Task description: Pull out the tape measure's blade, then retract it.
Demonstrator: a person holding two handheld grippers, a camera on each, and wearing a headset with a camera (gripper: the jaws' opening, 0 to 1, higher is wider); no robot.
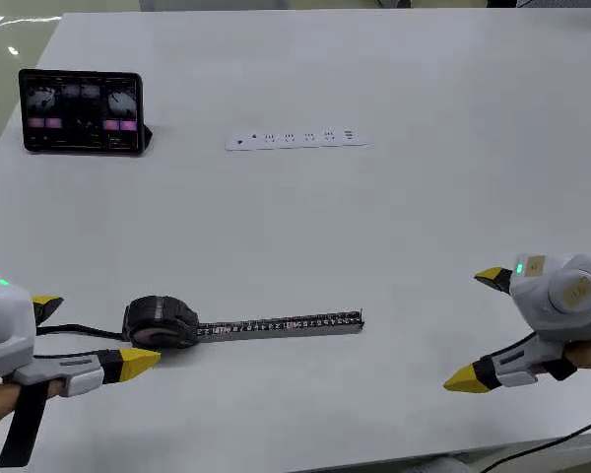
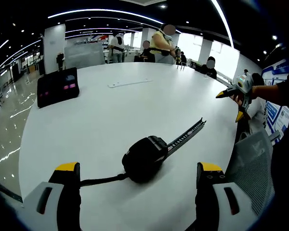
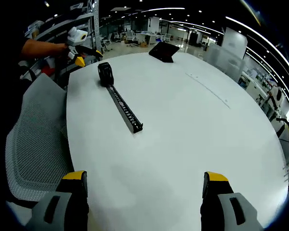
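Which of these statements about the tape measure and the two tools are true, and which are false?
1. The blade is pulled out and lies flat on the table. True.
2. The right tool grips the end of the blade. False: it is open and stands apart from the blade's end.
3. The left tool is open, and the case lies just ahead of its jaws. True.
4. The tablet lies face down beside the case. False: it stands propped up at the far side of the table, its screen lit.
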